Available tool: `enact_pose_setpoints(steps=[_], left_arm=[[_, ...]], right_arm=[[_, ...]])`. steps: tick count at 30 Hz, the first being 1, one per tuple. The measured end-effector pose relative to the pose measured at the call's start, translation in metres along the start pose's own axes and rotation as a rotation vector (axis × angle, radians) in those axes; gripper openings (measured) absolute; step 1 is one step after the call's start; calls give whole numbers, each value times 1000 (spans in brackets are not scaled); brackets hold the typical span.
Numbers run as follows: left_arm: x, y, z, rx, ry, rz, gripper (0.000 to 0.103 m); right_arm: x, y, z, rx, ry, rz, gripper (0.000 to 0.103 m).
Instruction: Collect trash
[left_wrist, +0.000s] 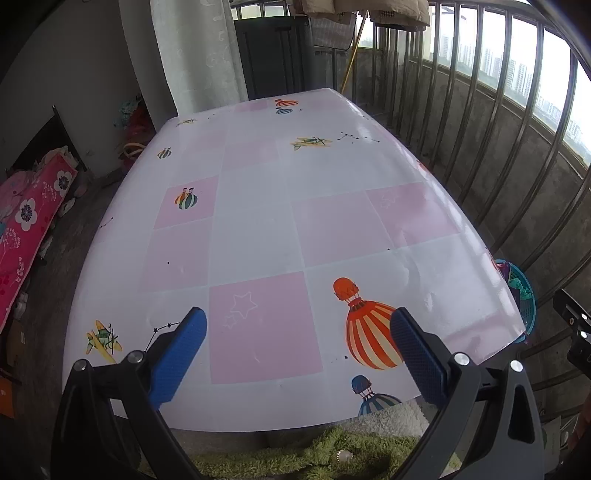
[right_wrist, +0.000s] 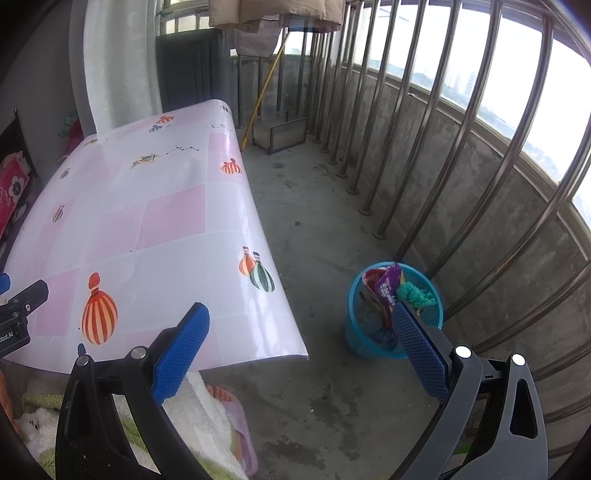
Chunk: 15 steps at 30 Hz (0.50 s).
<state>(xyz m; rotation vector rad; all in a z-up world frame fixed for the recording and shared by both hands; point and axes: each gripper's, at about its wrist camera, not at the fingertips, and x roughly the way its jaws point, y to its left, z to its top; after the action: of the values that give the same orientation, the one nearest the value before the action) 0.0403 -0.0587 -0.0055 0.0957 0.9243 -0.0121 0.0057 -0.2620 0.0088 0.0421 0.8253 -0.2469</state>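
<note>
A blue mesh trash basket (right_wrist: 356, 332) stands on the concrete floor right of the table; it holds a purple wrapper (right_wrist: 388, 286), a green crumpled piece (right_wrist: 413, 295) and other trash. Its edge shows in the left wrist view (left_wrist: 526, 295). My left gripper (left_wrist: 297, 334) is open and empty above the near end of the table (left_wrist: 258, 221). My right gripper (right_wrist: 300, 328) is open and empty, held over the floor between the table's corner (right_wrist: 184, 240) and the basket. No loose trash shows on the tabletop.
The table carries a pink and white balloon-print cover. Steel railing bars (right_wrist: 424, 166) and a concrete wall run along the right. A yellow broom handle (right_wrist: 262, 92) and a small frame (right_wrist: 284, 133) stand at the far end. A pink slipper (right_wrist: 236, 417) lies at the near floor.
</note>
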Motion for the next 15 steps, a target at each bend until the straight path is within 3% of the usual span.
enact_pose_setpoints(steps=[15], left_arm=[[2, -2, 0, 7, 10, -10, 97]], right_arm=[[-1, 1, -1, 1, -1, -1, 95]])
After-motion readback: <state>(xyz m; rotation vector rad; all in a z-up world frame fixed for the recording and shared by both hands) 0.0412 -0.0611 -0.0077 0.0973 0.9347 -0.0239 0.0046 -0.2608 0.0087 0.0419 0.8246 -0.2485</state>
